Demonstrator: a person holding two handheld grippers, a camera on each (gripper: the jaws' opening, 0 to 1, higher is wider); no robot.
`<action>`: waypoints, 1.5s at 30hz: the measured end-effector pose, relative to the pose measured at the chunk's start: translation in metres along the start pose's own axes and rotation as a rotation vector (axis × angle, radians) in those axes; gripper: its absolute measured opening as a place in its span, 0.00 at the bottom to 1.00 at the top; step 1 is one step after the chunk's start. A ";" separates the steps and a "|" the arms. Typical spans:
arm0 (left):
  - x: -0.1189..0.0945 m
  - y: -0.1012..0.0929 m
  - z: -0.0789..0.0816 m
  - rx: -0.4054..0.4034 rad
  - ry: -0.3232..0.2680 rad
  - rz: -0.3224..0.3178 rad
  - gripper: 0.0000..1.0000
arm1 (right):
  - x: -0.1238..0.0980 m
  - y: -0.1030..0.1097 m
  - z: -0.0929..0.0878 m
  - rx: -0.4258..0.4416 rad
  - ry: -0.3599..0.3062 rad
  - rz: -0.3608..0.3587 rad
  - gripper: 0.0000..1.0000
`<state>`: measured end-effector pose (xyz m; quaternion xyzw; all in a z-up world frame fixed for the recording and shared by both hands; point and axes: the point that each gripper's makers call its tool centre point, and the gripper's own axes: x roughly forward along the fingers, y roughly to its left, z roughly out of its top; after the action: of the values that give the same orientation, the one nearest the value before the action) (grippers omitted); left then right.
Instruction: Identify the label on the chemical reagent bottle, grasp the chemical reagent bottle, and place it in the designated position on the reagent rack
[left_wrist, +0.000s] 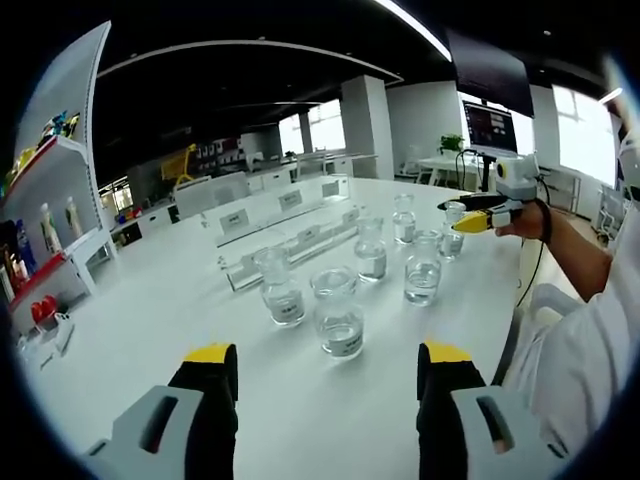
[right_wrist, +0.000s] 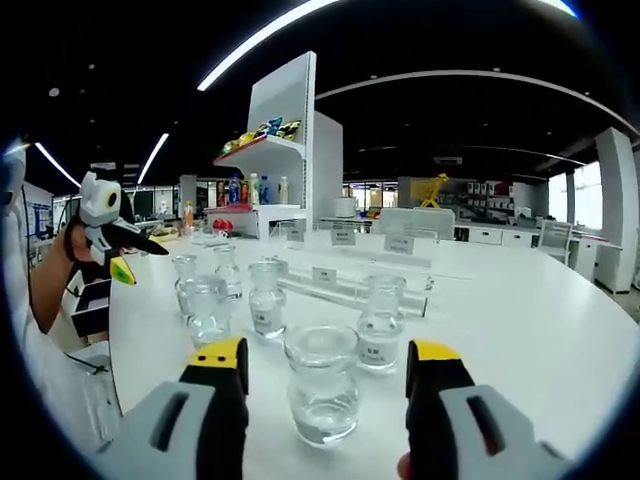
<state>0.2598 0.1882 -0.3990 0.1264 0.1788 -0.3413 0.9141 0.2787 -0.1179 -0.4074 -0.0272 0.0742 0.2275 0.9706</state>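
While clear glass bottles (left_wrist: 340, 315) with a little water stand on the white table (left_wrist: 150, 300), the left gripper (left_wrist: 327, 372) is spread wide; the right gripper (right_wrist: 326, 368) is spread too, holding nothing.

Your table (left_wrist: 150, 300): reagent bottles (left_wrist: 340, 315) clustered before the rack (left_wrist: 290, 235).
A shelf (left_wrist: 60, 200) stands beyond the table's edge.

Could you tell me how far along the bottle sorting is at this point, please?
Nothing looks placed yet: the clear rack with its label cards appears to hold no bottles, and the reagent bottles stand grouped on the white table. In hand: the right gripper is open with a wide-mouthed bottle between its fingers, ungrasped. The left gripper is open. Every placement remains.
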 end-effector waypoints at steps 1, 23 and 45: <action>0.000 0.000 0.000 0.000 0.001 0.000 0.73 | 0.000 0.000 0.000 0.002 -0.001 0.000 0.60; 0.000 0.001 -0.002 -0.001 0.008 0.004 0.73 | 0.002 0.001 -0.002 -0.001 0.005 -0.011 0.45; 0.001 -0.001 0.000 0.011 0.007 -0.005 0.72 | 0.001 0.004 -0.009 -0.024 0.042 -0.007 0.25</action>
<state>0.2594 0.1867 -0.3993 0.1321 0.1805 -0.3439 0.9120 0.2767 -0.1147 -0.4161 -0.0436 0.0916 0.2244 0.9692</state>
